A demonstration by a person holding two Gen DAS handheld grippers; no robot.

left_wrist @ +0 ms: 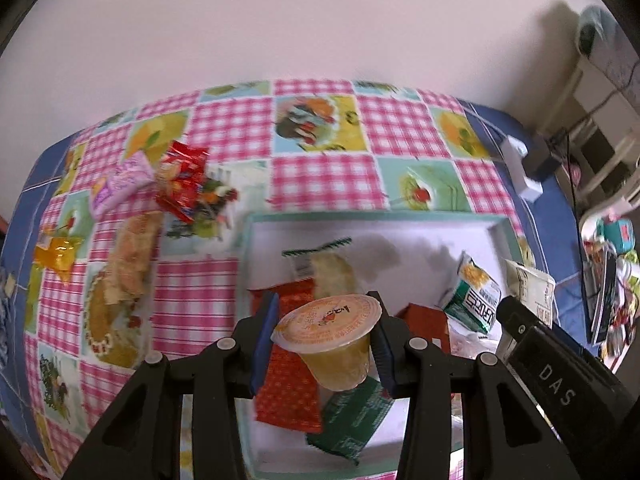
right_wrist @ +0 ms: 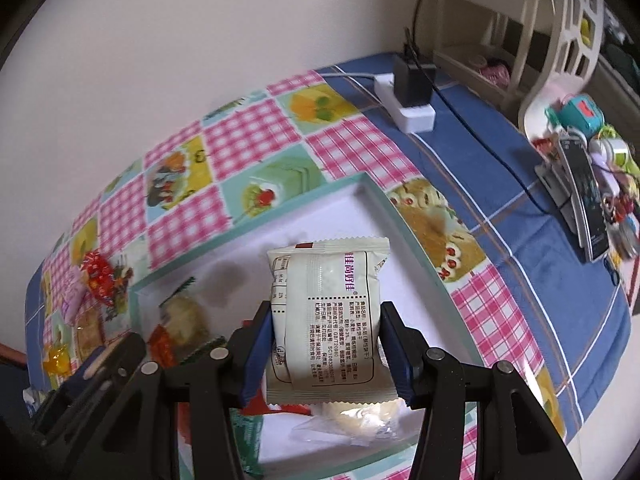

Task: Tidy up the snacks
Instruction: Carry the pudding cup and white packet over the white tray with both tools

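Observation:
My left gripper [left_wrist: 322,344] is shut on a yellow jelly cup [left_wrist: 332,340] with an orange lid, held above the white tray [left_wrist: 440,232]. Below it in the tray lie a red packet [left_wrist: 288,392], a green packet [left_wrist: 348,420] and a clear-wrapped pastry [left_wrist: 332,272]. My right gripper [right_wrist: 326,350] is shut on a cream snack packet [right_wrist: 328,312] printed with text, also over the tray [right_wrist: 360,216]. A wrapped bun [right_wrist: 360,416] lies under it. The other gripper's body [left_wrist: 560,384] shows at the right of the left wrist view.
Loose snacks lie on the checked tablecloth left of the tray: a red packet [left_wrist: 184,184], a pink packet [left_wrist: 120,184], an orange candy [left_wrist: 56,256], a long pastry [left_wrist: 132,252]. A white power strip [right_wrist: 408,104] with a black adapter sits far right, near a cluttered shelf [right_wrist: 580,160].

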